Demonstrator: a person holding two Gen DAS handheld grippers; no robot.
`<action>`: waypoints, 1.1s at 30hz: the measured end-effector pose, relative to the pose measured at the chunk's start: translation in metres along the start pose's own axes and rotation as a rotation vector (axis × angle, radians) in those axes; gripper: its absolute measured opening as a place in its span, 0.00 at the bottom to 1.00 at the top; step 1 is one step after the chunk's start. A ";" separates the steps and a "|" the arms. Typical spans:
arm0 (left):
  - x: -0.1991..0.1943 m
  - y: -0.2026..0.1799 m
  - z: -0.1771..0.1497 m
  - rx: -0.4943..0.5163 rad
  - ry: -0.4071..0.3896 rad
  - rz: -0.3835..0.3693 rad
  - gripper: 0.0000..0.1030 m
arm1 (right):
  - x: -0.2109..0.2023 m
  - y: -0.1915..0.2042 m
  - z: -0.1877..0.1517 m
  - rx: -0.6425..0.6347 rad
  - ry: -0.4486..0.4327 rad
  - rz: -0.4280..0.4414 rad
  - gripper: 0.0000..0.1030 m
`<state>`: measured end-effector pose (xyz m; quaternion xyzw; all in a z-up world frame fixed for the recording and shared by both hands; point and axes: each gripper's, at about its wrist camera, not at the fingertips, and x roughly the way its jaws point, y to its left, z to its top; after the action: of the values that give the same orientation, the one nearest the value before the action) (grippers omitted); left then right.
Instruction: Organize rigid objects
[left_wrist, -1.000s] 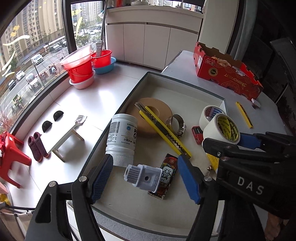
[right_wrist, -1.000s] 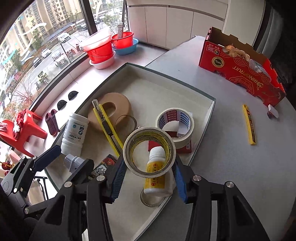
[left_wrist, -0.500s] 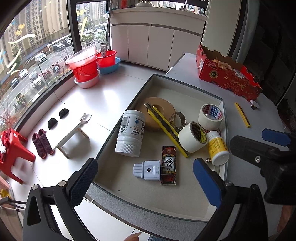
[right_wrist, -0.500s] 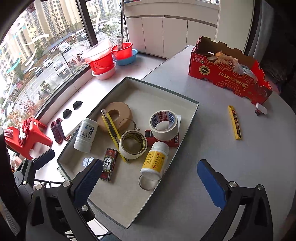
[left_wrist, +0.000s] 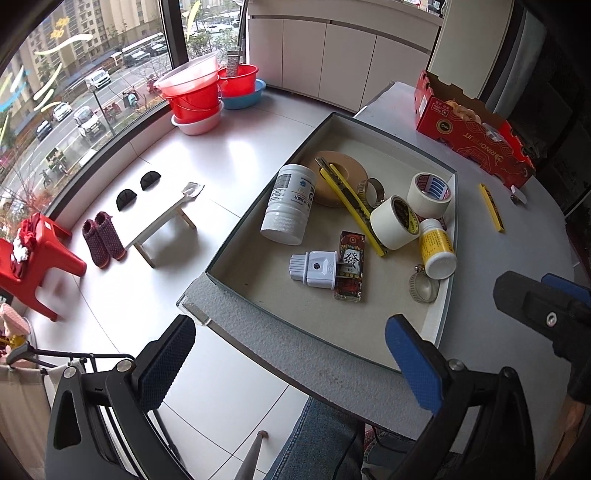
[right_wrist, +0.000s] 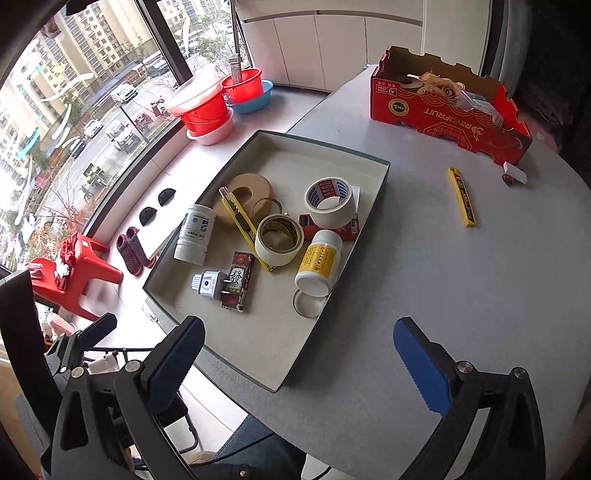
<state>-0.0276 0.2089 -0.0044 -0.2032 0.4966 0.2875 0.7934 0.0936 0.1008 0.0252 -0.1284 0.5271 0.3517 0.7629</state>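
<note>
A shallow grey tray (left_wrist: 258, 317) (right_wrist: 362, 225) on the round table holds a white bottle (left_wrist: 290, 203) (right_wrist: 195, 233), a yellow utility knife (left_wrist: 351, 206) (right_wrist: 240, 221), a brown tape roll (left_wrist: 343, 168), a yellow-lined tape roll (left_wrist: 393, 221) (right_wrist: 279, 240), a blue-printed tape roll (left_wrist: 430, 194) (right_wrist: 328, 201), a yellow pill bottle (left_wrist: 437, 249) (right_wrist: 319, 262), a white plug (left_wrist: 314, 268) (right_wrist: 207, 284) and a red card pack (left_wrist: 350, 271) (right_wrist: 237, 280). My left gripper (left_wrist: 291, 363) is open and empty, back over the tray's near edge. My right gripper (right_wrist: 299, 363) is open and empty near the tray's front corner.
A yellow blade case (right_wrist: 461, 195) (left_wrist: 490, 206) lies on the table right of the tray. A red cardboard box (right_wrist: 447, 110) stands at the back. Red basins (left_wrist: 195, 96), a small stool (left_wrist: 162, 225) and a red chair (left_wrist: 33, 258) are on the floor at left.
My right gripper let go of the yellow-lined tape roll, which now lies in the tray. Both grippers opened wide and pulled back and up from the tray.
</note>
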 end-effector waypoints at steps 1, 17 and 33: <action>-0.001 0.001 -0.002 -0.004 0.001 0.009 1.00 | 0.000 0.003 -0.002 -0.013 0.003 -0.009 1.00; -0.023 0.011 -0.012 -0.025 -0.019 0.041 1.00 | -0.008 0.025 -0.011 -0.118 0.008 -0.070 1.00; -0.027 0.009 -0.013 -0.021 -0.028 0.042 1.00 | -0.010 0.027 -0.012 -0.128 0.009 -0.085 1.00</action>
<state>-0.0515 0.2010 0.0141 -0.1972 0.4863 0.3121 0.7920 0.0646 0.1094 0.0343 -0.2007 0.5008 0.3516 0.7650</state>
